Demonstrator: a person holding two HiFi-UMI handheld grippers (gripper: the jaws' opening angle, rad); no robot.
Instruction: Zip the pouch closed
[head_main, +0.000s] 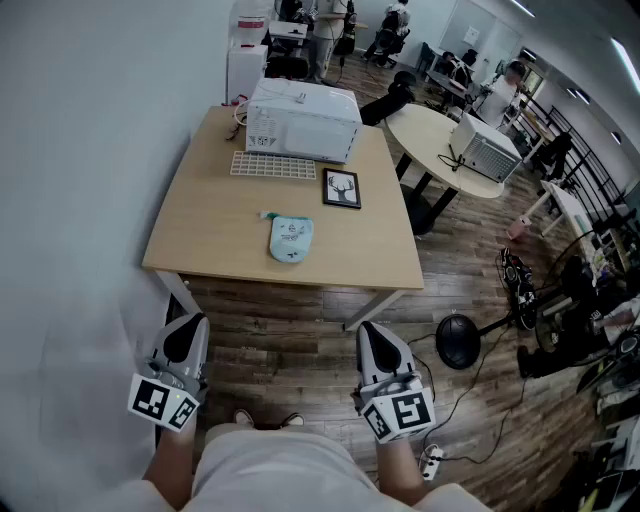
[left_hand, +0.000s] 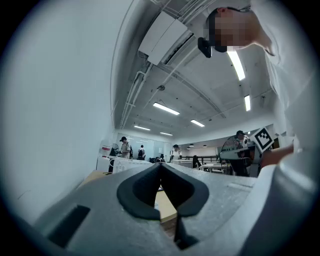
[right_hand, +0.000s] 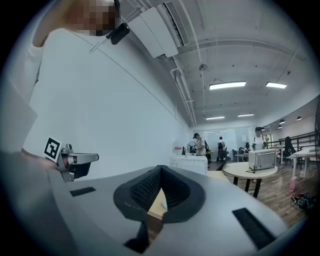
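Two hand-held grippers: left hand-held gripper (head_main: 186, 335) and right hand-held gripper (head_main: 378, 345), low in the near part of the head view, above the wooden floor (head_main: 300, 315), well apart from each other and short of the worktop (head_main: 210, 235).
Left state: clenched, dark pads pressed tip to tip, nothing between them; aimed roughly level toward the worktop's near edge.
Right state: clenched likewise, ribbed pads together, empty; also about level.
Pouch: pale blue pouch (head_main: 291, 238), flat on the worktop, close to its near edge, about midway left to right, touched by nothing.
Zip: too small to judge, neither the opening nor the slider's place legible.
Other things on the worktop: white appliance (head_main: 303, 120) at the far edge, pale grid-patterned tray (head_main: 273, 165) just in front of it, framed picture (head_main: 341, 188) just far and right of the pouch; all apart from the pouch.
Step in hand: by judgement, the approach, before any contact; zipping not yet begun.
Next move: probably both brought forward and down over the pouch, jaws released on the way; one to pin the fabric at the zip's end, the other to pinch the slider tab and draw it along.
Care needed: small tab, soft body likely to slide or bunch on the smooth wood unless held taut.
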